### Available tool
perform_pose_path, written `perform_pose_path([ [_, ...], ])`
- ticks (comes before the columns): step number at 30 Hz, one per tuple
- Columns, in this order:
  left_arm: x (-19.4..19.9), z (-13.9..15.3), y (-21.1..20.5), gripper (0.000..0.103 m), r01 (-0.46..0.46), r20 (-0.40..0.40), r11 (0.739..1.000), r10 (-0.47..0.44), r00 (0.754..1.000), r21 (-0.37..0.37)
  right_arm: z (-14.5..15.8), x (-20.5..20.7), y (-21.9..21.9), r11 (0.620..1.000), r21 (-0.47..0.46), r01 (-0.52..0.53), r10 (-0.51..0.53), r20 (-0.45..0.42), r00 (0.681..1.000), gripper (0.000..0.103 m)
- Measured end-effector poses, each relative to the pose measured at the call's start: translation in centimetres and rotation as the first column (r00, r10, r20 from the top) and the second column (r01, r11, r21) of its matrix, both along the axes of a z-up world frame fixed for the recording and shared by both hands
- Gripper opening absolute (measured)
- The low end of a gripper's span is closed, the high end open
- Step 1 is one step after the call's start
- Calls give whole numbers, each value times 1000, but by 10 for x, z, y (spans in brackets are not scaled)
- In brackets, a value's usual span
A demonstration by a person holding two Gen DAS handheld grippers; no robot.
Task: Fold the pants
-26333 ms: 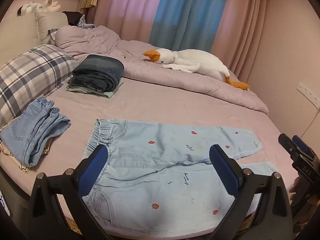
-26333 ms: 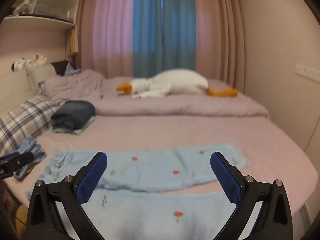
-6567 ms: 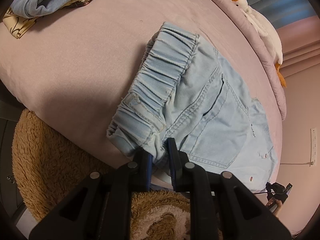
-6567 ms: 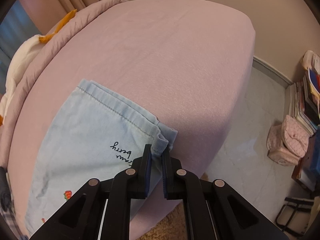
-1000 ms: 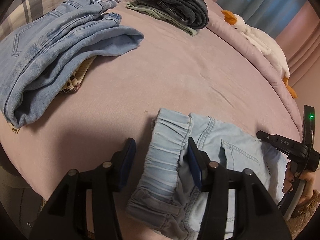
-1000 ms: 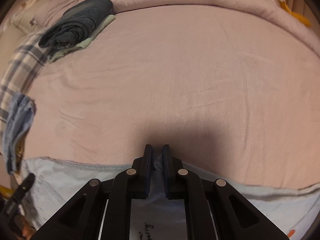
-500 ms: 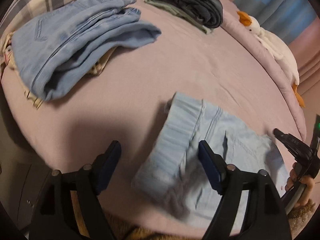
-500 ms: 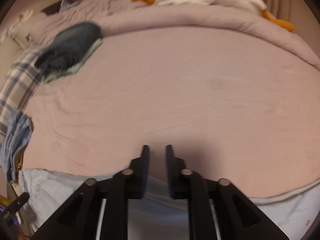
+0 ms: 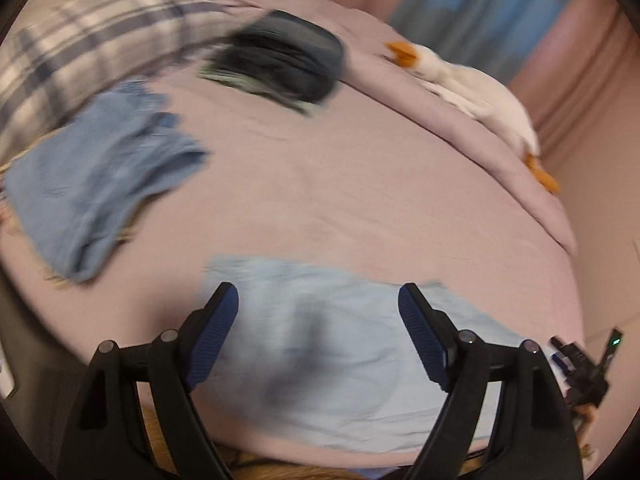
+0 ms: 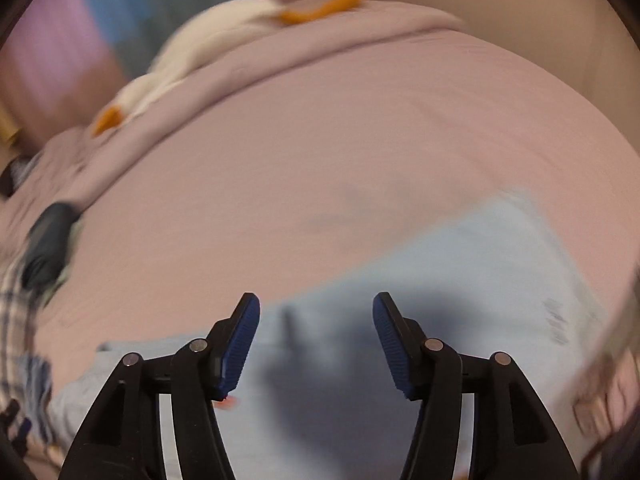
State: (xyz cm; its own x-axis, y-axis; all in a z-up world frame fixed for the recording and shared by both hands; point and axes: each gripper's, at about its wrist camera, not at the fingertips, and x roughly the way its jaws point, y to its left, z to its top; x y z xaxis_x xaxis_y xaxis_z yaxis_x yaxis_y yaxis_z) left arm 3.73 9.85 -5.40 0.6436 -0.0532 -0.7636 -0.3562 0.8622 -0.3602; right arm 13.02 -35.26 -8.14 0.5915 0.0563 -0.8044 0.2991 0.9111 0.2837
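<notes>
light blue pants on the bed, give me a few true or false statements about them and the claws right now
1. The left claw is open. True.
2. The right claw is shut on the light blue pants. False: it is open and holds nothing.
3. The light blue pants lie on the bed near its front edge. True.
4. The goose plush lies on top of the light blue pants. False: it lies at the far side of the bed, apart from them.
5. A dark folded stack sits beyond the pants. True.
</notes>
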Motion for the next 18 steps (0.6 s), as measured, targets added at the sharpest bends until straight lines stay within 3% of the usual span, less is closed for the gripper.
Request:
perform_pose_path([
  [5, 55, -21, -42, 81, 143, -40, 987, -146, 989, -73, -12, -43, -56, 987, 69, 148, -148, -6, 989, 58],
  [10, 98, -42, -85, 64, 263, -75, 959, -271, 960, -101, -11, -79, -83, 966, -1, 257, -257, -17, 966, 58],
  [15, 134, -67, -114, 49, 347, -124, 927, -365, 923, -145, -17, -111, -106, 933, 11, 361, -360, -33, 932, 58],
  [17, 143, -74, -122, 48, 361, -131, 920, -381, 915, -153, -19, -123, -114, 917, 26, 398, -397, -24, 917, 43],
  [18, 148, -80, -126, 46, 360, -146, 921, -380, 913, -147, -21, -127, -119, 910, 49, 412, -411, -28, 911, 41],
])
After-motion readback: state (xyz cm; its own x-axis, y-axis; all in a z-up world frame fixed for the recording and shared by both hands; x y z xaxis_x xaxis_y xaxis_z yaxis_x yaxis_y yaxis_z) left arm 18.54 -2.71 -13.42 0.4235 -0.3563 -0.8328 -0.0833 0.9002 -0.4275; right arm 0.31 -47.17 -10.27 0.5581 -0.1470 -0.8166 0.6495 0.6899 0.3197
